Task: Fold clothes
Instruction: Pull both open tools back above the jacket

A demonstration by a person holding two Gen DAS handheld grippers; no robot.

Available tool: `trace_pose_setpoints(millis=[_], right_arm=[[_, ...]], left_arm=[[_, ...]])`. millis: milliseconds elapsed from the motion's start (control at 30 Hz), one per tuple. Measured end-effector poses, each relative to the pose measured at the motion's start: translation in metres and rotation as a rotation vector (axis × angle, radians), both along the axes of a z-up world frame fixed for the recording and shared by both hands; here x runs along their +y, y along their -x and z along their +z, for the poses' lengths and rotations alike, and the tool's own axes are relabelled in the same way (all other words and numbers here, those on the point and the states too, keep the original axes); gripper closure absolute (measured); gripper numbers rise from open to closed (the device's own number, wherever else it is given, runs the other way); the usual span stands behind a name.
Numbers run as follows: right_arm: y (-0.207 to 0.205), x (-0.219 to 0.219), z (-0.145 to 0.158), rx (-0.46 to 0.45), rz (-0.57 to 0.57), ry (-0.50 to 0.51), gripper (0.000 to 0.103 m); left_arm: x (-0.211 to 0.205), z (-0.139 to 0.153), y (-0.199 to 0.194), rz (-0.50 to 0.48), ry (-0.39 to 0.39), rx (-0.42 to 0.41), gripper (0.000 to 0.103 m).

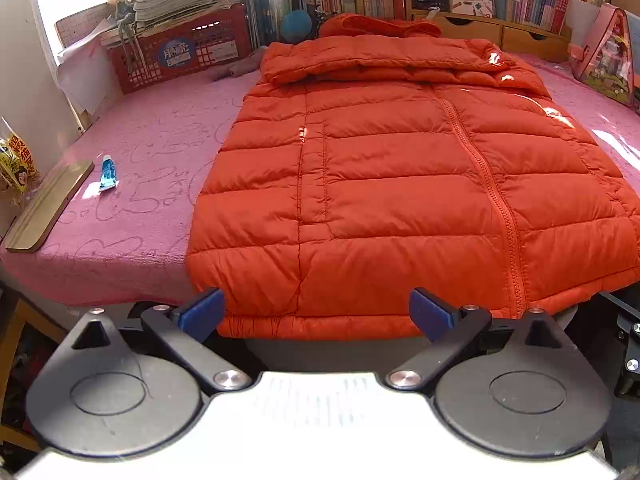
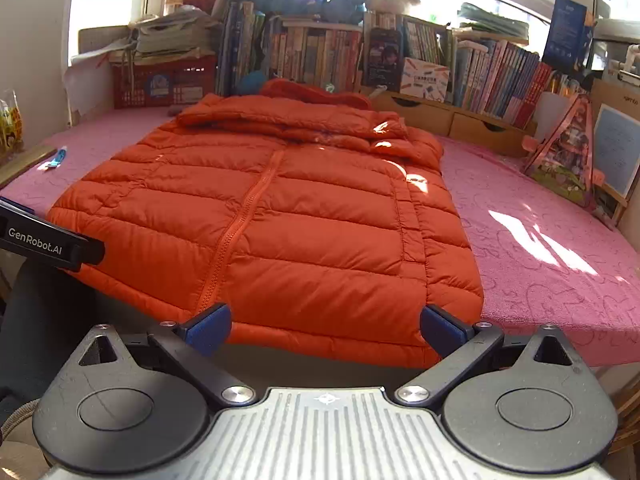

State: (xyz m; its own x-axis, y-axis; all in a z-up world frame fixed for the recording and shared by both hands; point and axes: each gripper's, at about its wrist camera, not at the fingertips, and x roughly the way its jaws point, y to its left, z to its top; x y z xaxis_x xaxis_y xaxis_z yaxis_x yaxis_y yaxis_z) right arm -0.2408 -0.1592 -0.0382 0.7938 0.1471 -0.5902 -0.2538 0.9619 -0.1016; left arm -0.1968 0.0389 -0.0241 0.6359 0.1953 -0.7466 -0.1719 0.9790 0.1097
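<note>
An orange quilted puffer jacket (image 1: 400, 184) lies flat and zipped on the pink cover, sleeves folded in, hood at the far end, hem hanging slightly over the near edge. My left gripper (image 1: 316, 314) stands open at the hem's left half, blue pads on either side, nothing held. In the right wrist view the same jacket (image 2: 304, 220) fills the middle. My right gripper (image 2: 326, 326) is open too, just before the hem's right corner. The left gripper's black body (image 2: 52, 242) shows at that view's left edge.
Pink cover (image 1: 132, 184) spans the surface. A blue tube (image 1: 107, 174) and a wooden board (image 1: 48, 208) lie at left. A red crate (image 1: 180, 56) with papers, bookshelves (image 2: 312, 56) and wooden drawers (image 2: 424, 110) line the back. A pink bag (image 2: 568, 156) stands at right.
</note>
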Motion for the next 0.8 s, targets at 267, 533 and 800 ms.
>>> trace_pose_setpoints(millis=[267,533,800], right_arm=[[0.001,-0.002,-0.005,0.019,0.020,0.029,0.002],[0.003,-0.049,-0.018,0.113,-0.077,0.022,0.002],[-0.062,-0.075,0.055,-0.096,-0.044,-0.021,0.001]], left_arm=[[-0.007,-0.016,0.001,-0.013,0.007,0.045,0.003],[-0.015,-0.032,-0.012,-0.078,0.034,0.109,0.003],[0.013,0.047,-0.123,-0.072,0.043,-0.099,0.003]])
